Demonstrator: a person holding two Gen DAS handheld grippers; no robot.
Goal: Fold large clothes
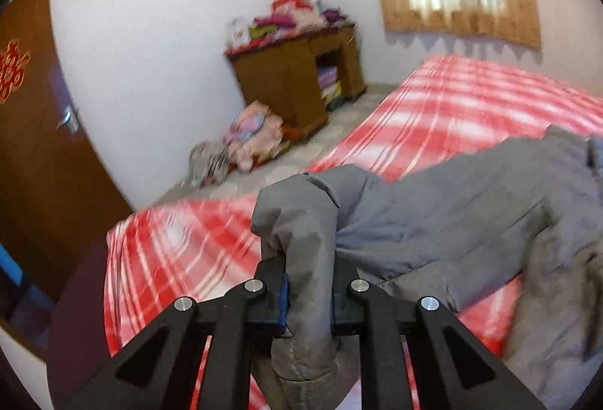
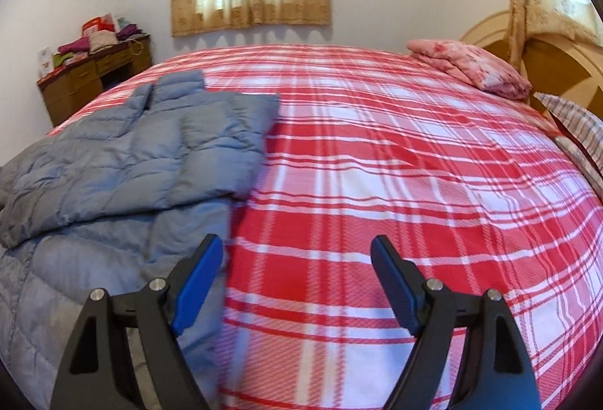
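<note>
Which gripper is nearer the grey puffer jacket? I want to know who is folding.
Left. The left gripper is clamped on a fold of the grey puffer jacket; the right gripper hangs open beside its edge.

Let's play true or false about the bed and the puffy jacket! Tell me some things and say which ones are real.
1. The left gripper is pinching part of the grey jacket. True.
2. The right gripper is holding the jacket too. False: its fingers are open and hold nothing.
3. The bedsheet is plain blue. False: it is red and white plaid.
4. A pink pillow lies near the headboard. True.
5. The wooden desk has nothing on top. False: clothes are piled on it.
</note>
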